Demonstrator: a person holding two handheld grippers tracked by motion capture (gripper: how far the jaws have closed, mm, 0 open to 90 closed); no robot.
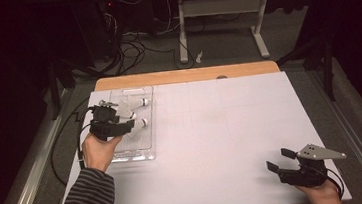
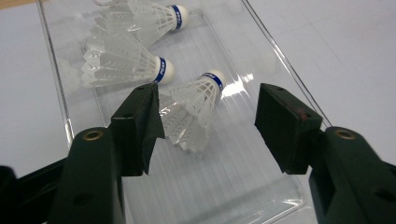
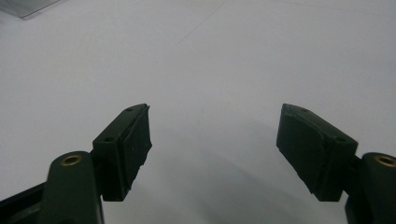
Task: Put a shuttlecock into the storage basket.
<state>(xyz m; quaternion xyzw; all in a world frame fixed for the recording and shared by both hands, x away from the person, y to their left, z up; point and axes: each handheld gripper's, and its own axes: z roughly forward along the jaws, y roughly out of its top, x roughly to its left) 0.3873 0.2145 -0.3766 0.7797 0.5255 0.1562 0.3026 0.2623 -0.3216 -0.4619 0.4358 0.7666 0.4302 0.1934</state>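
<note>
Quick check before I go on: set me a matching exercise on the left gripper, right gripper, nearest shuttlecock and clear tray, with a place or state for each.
Things:
1. left gripper
2. right gripper
3. nearest shuttlecock
4. clear tray

Places or states:
A. holds three shuttlecocks, at the table's left
B. open over bare white tabletop, at the near right
C. lies between open fingers, white cork pointing away
D. open above the tray

Pairs: 1-D, 2-B, 3-C, 4-A
</note>
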